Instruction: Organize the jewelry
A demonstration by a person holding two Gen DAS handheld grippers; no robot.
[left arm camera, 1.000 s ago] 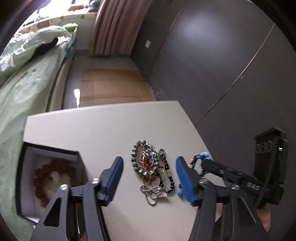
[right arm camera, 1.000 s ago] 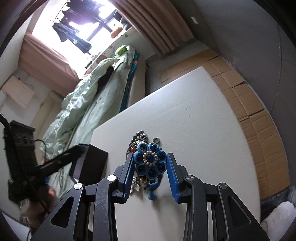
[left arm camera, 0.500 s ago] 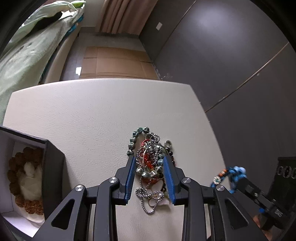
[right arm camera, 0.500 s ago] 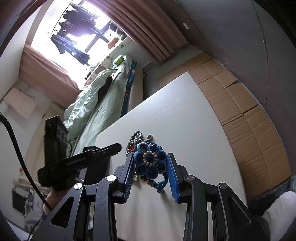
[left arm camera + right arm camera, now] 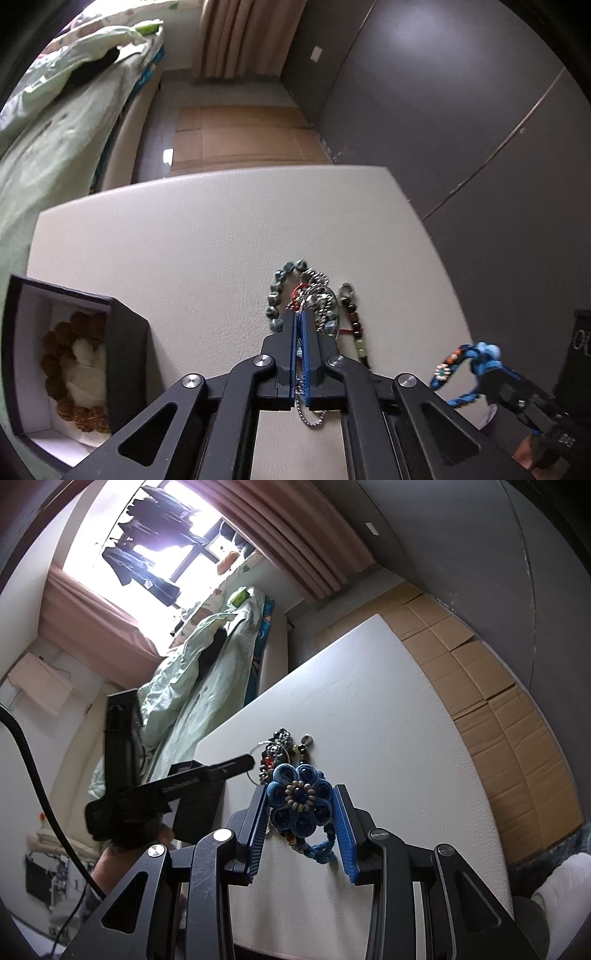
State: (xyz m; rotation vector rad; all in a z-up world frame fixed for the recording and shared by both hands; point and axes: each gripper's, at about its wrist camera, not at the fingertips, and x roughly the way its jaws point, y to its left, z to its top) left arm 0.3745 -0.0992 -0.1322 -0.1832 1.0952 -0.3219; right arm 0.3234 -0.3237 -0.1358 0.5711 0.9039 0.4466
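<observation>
Left wrist view: our left gripper [image 5: 300,316] is squeezed tight on the silver chain [image 5: 310,415] in the jewelry pile [image 5: 314,299] on the table [image 5: 184,240]; its arms hide part of it. Our right gripper [image 5: 300,806] pinches the blue flower bracelet [image 5: 300,800]. The box [image 5: 125,347] is cut off.

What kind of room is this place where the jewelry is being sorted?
Most likely a bedroom in a home: a bed with a rumpled green quilt beside the white table, pink curtains at the window, and clothes hanging outside it.
</observation>
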